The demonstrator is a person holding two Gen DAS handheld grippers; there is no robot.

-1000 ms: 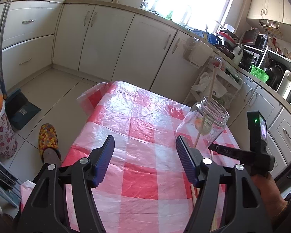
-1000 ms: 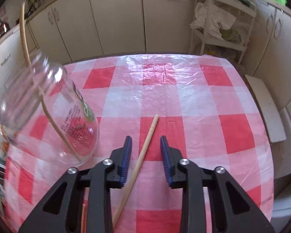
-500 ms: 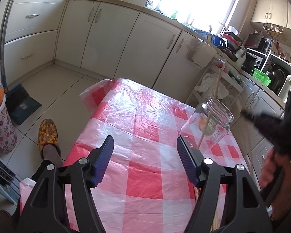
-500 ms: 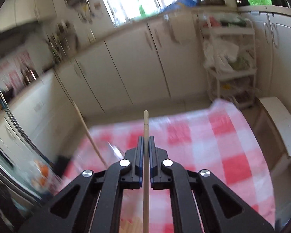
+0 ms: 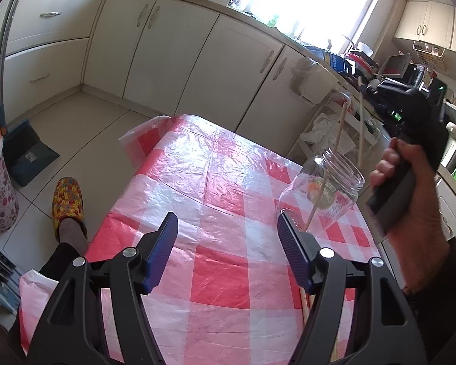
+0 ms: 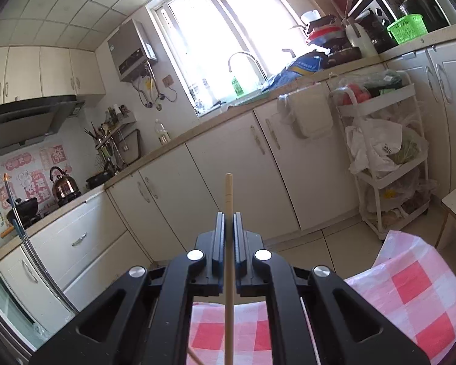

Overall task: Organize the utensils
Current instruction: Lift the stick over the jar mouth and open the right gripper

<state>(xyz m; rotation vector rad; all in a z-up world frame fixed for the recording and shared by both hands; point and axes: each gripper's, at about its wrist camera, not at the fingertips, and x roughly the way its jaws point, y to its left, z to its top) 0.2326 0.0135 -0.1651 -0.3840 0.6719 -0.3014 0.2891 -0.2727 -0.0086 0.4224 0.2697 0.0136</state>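
My right hand-held gripper (image 6: pixel 227 228) is clamped on 1 chopstick (image 6: pixel 228 194), centre of its frame, lifted clear of the tabletop (image 6: pixel 410 279). My left hand-held gripper (image 5: pixel 228 237) stands apart, empty, low in its frame. The jar (image 5: pixel 325 188), right of centre, leans with 1 stick (image 5: pixel 339 130) inside.

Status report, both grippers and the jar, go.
Left gripper open, holding nothing. Right gripper shut on a chopstick, raised above the table. Glass jar already holds one chopstick. Nothing blocking the jar's mouth.
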